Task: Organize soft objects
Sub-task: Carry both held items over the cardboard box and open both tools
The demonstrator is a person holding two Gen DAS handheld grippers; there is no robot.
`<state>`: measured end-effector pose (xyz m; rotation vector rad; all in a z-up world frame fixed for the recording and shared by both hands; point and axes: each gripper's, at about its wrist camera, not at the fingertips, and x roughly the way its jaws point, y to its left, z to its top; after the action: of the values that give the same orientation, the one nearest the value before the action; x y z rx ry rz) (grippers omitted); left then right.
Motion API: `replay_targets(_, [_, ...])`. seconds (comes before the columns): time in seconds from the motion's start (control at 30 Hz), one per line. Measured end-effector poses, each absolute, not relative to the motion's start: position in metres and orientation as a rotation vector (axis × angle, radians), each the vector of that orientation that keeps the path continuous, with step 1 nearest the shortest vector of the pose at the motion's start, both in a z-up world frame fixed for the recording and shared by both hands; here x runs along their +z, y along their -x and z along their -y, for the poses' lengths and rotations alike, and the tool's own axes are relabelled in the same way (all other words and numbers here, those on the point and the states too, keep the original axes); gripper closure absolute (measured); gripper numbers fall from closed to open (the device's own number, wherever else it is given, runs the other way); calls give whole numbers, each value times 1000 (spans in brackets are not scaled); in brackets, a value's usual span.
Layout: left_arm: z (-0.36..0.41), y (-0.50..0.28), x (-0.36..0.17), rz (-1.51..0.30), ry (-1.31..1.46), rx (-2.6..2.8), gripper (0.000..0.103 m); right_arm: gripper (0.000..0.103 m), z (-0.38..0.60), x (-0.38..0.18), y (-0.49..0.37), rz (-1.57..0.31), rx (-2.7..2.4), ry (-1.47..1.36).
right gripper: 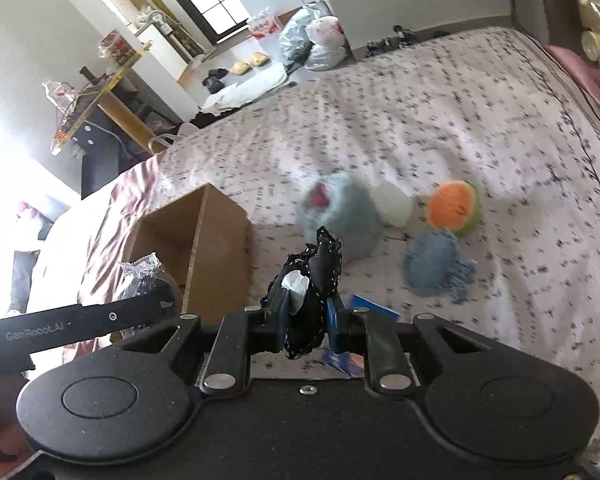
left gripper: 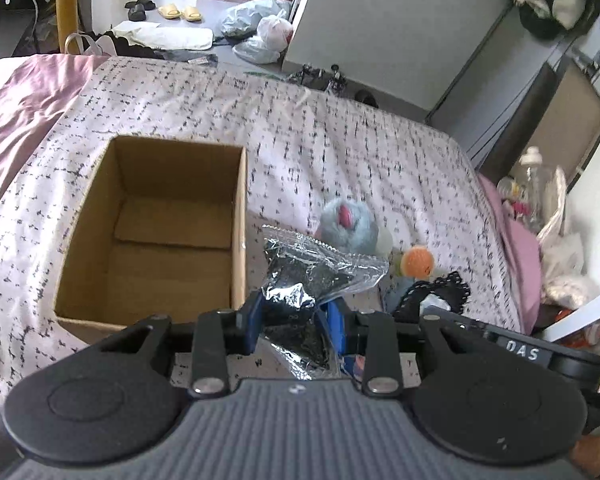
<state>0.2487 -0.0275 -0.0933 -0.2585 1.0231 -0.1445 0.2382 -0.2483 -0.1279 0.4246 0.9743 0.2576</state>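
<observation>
My left gripper is shut on a clear plastic bag of dark fabric, held just right of an open, empty cardboard box on the bed. My right gripper is shut on a black lace-trimmed cloth with a white patch, held above the bed right of the box. On the bedspread beyond lie a grey-blue fluffy toy, a white soft block, an orange-and-green plush and a blue knitted piece. The bag also shows in the right wrist view.
The bed has a white black-flecked cover and a pink sheet at the left. A blue-and-white flat packet lies under my right gripper. Bottles and bags crowd the bed's right side. Slippers and plastic bags lie on the floor beyond.
</observation>
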Motion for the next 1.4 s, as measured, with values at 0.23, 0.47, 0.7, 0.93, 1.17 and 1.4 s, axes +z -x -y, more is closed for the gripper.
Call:
replay_targets(0.23, [-6,-258,-94,-1023,263,-89,70,84,211,-115,-254,-966,308,-409])
replay_targets(0.47, [-45,-266,-110,-1063,298,-32,69,84,175,-109,-268,-977,350,-381])
replay_targets(0.7, [-63,-277,-132,-1126,312,0,69,83,142,-110,-277,-1004,377,-354])
replay_targets(0.93, [-79,-283,-143,-1186,323,32,58,83,112,-114,-282,-1041,410,-312])
replay_targets(1.17, [-93,-272,-125,-1146,343,50,47,81,92,-128,-285,-1098,417,-285])
replay_targets(1.4, [-102,-261,-113,-1131,354,73,29,56,93,-127,-279,-1119,419,-304])
